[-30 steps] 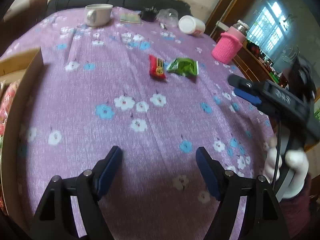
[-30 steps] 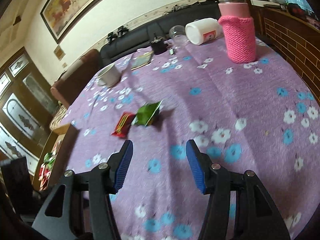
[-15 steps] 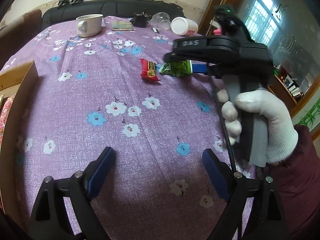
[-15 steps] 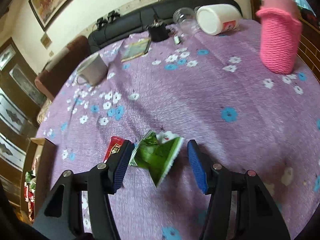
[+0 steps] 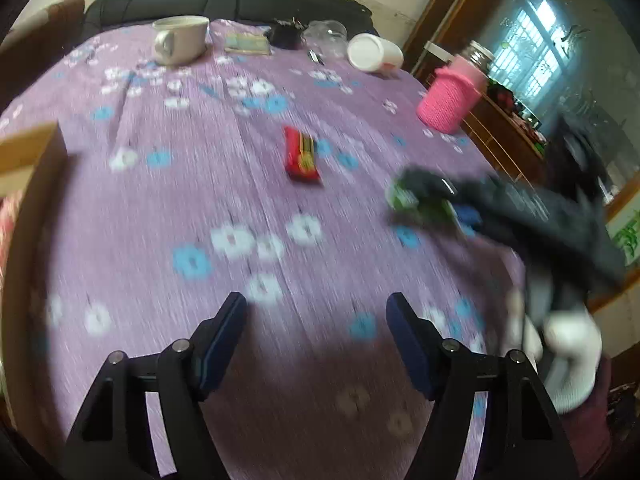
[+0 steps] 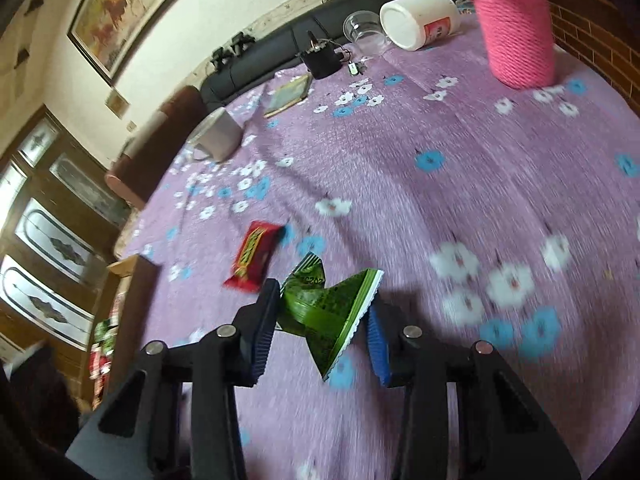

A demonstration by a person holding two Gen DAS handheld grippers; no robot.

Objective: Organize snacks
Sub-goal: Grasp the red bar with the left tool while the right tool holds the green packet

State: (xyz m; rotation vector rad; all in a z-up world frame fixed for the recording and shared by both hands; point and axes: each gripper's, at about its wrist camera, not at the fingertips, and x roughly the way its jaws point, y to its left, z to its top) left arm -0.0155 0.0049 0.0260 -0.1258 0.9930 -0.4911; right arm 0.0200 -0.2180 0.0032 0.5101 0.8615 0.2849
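Note:
A green snack packet is crumpled between the blue pads of my right gripper, which is shut on it and holds it just above the purple flowered tablecloth. In the left wrist view the same packet shows blurred at the right gripper's tip. A red snack bar lies on the cloth mid-table; it also shows in the right wrist view, just left of the packet. My left gripper is open and empty, low over the near cloth.
A cardboard box holding snacks stands at the left edge, also in the right wrist view. At the back are a white mug, a white jar on its side, a clear cup and a pink knitted bottle.
My right gripper has closed on the green packet and pulled it back toward me and off the cloth, away from the red bar. The left gripper stays open and has shifted slightly.

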